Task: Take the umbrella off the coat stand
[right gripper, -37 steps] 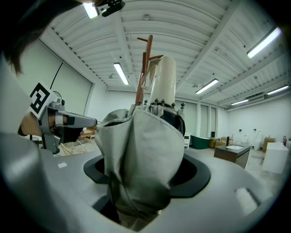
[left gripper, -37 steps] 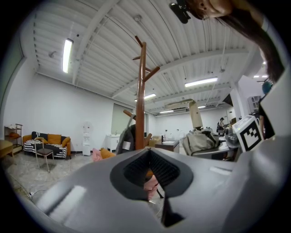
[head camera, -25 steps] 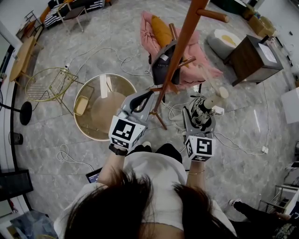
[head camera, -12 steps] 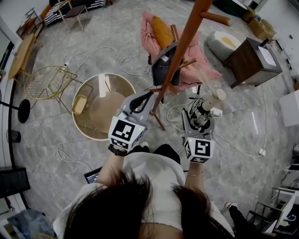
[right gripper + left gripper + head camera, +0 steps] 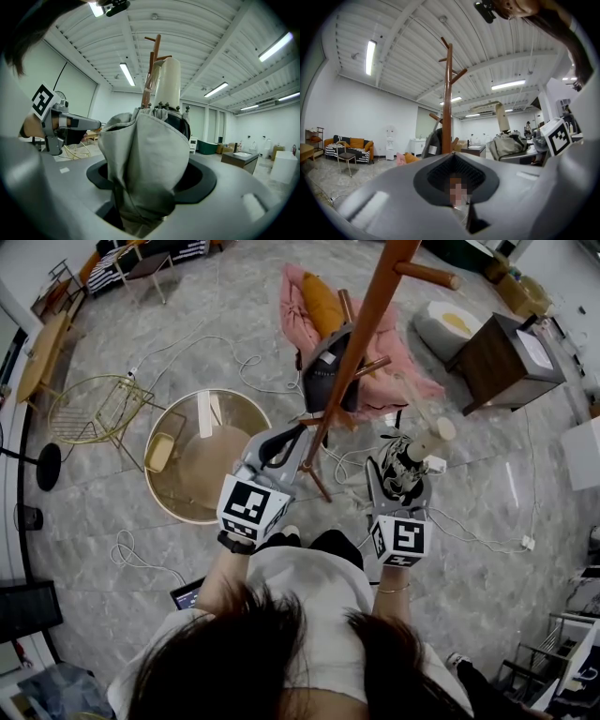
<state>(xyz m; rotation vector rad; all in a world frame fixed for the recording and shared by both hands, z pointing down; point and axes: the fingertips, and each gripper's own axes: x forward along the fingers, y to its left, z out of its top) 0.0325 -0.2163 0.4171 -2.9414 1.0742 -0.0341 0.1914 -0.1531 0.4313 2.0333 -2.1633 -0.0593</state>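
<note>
Right gripper point(image 5: 401, 482): we've got it clamped round the folded umbrella point(image 5: 145, 154), grey canopy cloth bunched full between the jaws.
Left gripper point(image 5: 281, 448): jaws drawn together on nothing, parked just beside the pole of the coat stand point(image 5: 361, 329).
Umbrella's place: it's in our right grip, out to the right of the pole and apart from it, cream handle point(image 5: 168, 82) pointing away from us.
Strap: a thin loop point(image 5: 411, 401) seems to run from the handle towards the stand; we can't tell whether it is hooked on a peg.
Feel: we judge it light, soft and squashy outside with a stiff shaft inside, so the pleats may slip under the pads.
Best hold: mid-canopy as we have it, squeezing through to the shaft; the smooth handle looks more slippery.
Task state: lifted clear of the pole by the look of it, strap unconfirmed.
Watch for: the dark grey bag point(image 5: 328, 371) hanging on the stand, well apart from the umbrella.
</note>
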